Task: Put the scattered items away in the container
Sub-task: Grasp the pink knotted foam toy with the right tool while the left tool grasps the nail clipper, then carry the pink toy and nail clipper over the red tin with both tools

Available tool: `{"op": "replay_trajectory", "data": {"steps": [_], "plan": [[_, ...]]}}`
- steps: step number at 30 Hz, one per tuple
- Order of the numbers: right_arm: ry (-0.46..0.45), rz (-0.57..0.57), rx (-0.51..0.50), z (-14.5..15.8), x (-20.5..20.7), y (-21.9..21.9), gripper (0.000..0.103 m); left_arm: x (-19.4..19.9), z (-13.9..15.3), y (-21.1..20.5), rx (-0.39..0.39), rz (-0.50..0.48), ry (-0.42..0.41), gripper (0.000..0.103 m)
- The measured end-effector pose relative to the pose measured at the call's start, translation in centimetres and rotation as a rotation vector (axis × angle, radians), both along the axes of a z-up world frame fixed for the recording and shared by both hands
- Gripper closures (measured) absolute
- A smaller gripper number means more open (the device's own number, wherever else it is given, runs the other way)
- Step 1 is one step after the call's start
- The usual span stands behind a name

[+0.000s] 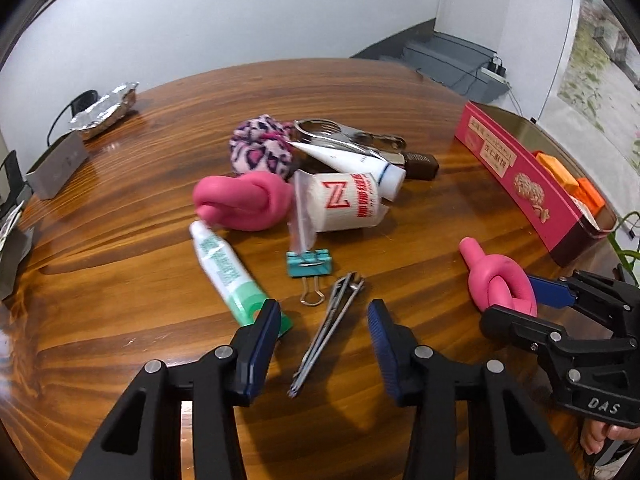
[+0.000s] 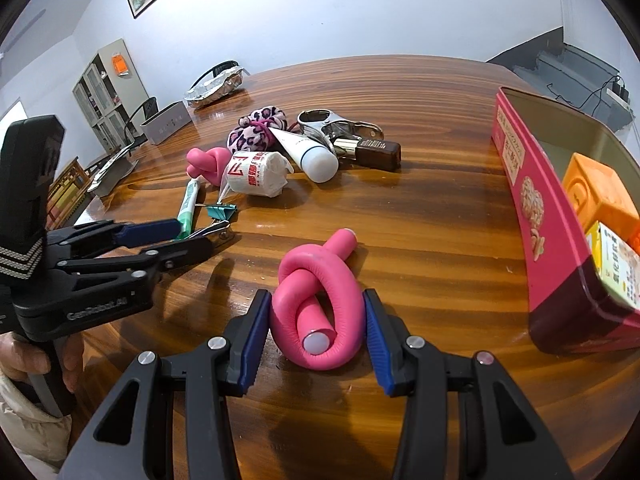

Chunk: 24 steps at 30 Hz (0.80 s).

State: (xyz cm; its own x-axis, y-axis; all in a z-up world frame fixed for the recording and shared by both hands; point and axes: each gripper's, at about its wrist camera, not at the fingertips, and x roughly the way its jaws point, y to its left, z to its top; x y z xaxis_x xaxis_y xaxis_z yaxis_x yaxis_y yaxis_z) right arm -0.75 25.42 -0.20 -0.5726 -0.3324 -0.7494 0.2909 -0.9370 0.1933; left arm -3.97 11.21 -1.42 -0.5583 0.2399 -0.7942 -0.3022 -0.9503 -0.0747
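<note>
Here the right gripper (image 2: 316, 328) clamps a pink knot (image 2: 316, 300) on the table (image 2: 420, 128), the tin (image 2: 548, 240) just to its right — it should lift clear of the rim first. The left gripper (image 1: 324, 332), half open, straddles the nail clippers (image 1: 328, 328) without touching — best centred before squeezing.

the table (image 1: 360, 92) is striped brown wood. two knotted tubes, one (image 2: 320, 312) near and one (image 1: 244, 200) in the pile, are pink. the fuzzy ball (image 1: 262, 148) has a pink, black and white leopard pattern. the binder clip (image 1: 309, 263) is teal, the small tube (image 1: 226, 276) green and white. the container (image 2: 540, 216) is pink outside, probably gold inside, holding an orange block (image 2: 596, 192). both tongs have blue pads (image 2: 376, 340) on black.
</note>
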Motion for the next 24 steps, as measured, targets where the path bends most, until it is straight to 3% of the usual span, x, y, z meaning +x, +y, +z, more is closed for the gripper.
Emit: {"op": "replay_trajectory", "data": {"steps": [2, 3, 8, 10, 17, 24], "plan": [[0.000, -0.001, -0.001, 0.0, 0.0, 0.0, 0.053, -0.1, 0.0, 0.6, -0.019, -0.009, 0.010, 0.057], [0.000, 0.000, -0.001, 0.0, 0.0, 0.0, 0.053, -0.1, -0.1, 0.8, -0.016, -0.020, 0.005, 0.068], [0.000, 0.000, 0.000, 0.0, 0.0, 0.0, 0.053, 0.0, -0.3, 1.7, -0.039, -0.043, 0.016, 0.069], [0.003, -0.002, -0.001, 0.0, 0.1, 0.1, 0.053, 0.0, -0.3, 1.7, -0.035, -0.041, 0.019, 0.090], [0.038, -0.008, -0.017, 0.6, 0.6, 0.4, 0.054, 0.4, 0.0, 1.2, 0.008, -0.005, 0.029, 0.091], [0.144, -0.027, -0.035, 2.2, 1.7, 0.8, 0.054, 1.4, 2.3, 0.7, 0.074, 0.024, 0.079, 0.091]]}}
